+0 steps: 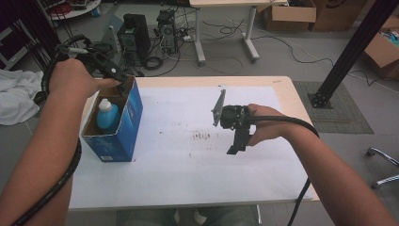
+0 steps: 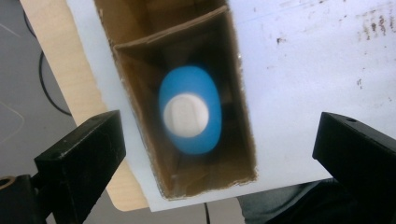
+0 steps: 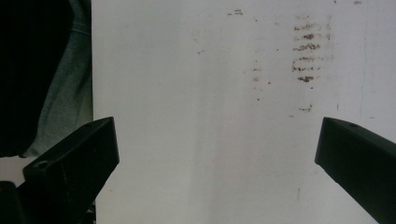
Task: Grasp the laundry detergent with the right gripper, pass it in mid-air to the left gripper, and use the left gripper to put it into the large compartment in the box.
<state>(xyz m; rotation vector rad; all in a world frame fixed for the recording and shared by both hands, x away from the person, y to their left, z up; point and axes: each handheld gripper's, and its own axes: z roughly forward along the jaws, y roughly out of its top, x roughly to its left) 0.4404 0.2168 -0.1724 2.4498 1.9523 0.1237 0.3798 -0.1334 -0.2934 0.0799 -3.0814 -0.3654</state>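
Observation:
A blue carton stands with its top open at the left of the table. Inside it a blue bottle with a white cap stands upright. My left gripper hangs just above the carton's far rim. In the left gripper view the bottle sits down in the brown-lined carton, and the left gripper is open above them with nothing between its jaws. My right gripper hovers over the white sheet right of centre. In its own view the right gripper is open over bare paper.
A white sheet covers most of the wooden table and has brown smudges near its middle. Beyond the table are computer towers, cables, desk legs and cardboard boxes. A black post rises at the right.

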